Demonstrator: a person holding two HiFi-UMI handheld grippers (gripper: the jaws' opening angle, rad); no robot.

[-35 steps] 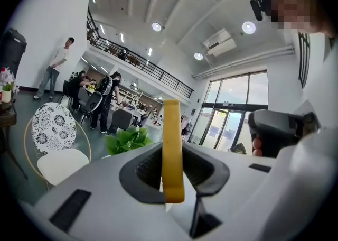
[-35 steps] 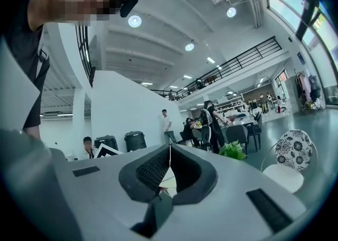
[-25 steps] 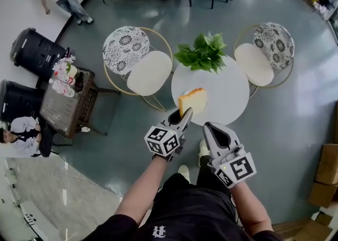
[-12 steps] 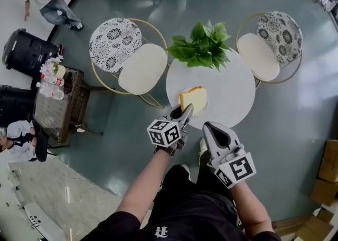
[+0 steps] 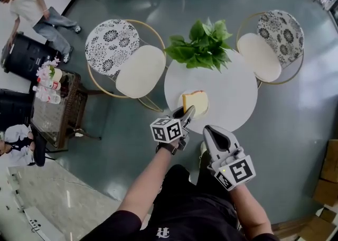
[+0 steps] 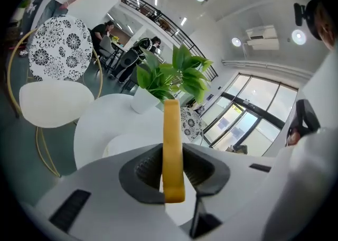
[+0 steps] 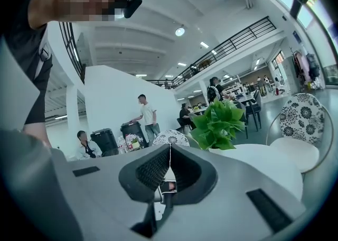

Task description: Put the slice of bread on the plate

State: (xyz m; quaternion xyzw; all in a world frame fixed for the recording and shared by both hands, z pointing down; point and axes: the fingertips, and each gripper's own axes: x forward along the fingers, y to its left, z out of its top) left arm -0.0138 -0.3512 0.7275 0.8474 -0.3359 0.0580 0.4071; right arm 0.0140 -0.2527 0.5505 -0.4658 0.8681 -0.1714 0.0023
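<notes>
Bread point(image 5: 194, 100): yellow slice w/ darker crust, upright on edge, seen edge-on in left gripper view.
Bread grip: pinched at lower end betw. left gripper point(image 5: 186, 113) jaws, rest sticks out past them.
Bread pos: over plate; touching or not, can't tell.
Plate point(image 6: 124, 142): white, round, flat on white table point(image 5: 232, 92), near edge.

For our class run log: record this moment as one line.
left claw: shut on yellow-crusted bread slice | right claw: shut, empty | slice: over round white plate
</notes>
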